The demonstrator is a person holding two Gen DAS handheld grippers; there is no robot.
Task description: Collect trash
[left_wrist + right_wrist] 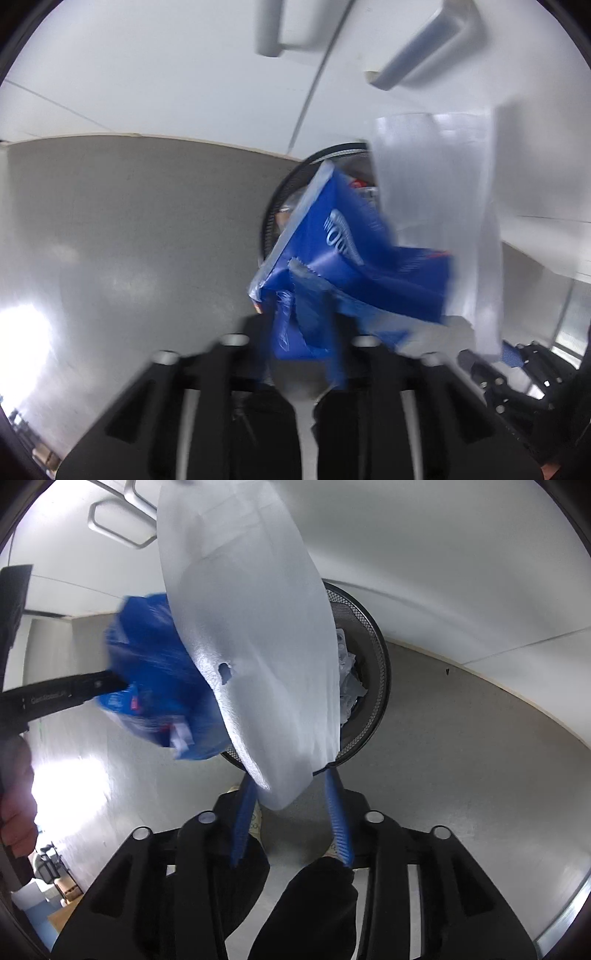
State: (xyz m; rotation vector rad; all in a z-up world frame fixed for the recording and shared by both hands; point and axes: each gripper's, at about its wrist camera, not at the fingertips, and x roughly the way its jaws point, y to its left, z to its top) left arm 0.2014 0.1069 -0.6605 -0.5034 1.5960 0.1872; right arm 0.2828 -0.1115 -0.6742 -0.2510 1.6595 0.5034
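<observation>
Two bits of trash, a blue wrapper (332, 258) by my half-open left claw (295, 332) and a white foam sheet (258, 646) between my parted right claw (291, 812) fingers, sit over the mesh bin (373, 672), which already holds scraps, so drop's nearly done.

Wrapper (155, 672) left of foam sheet (255, 646), both over bin (373, 686).
</observation>
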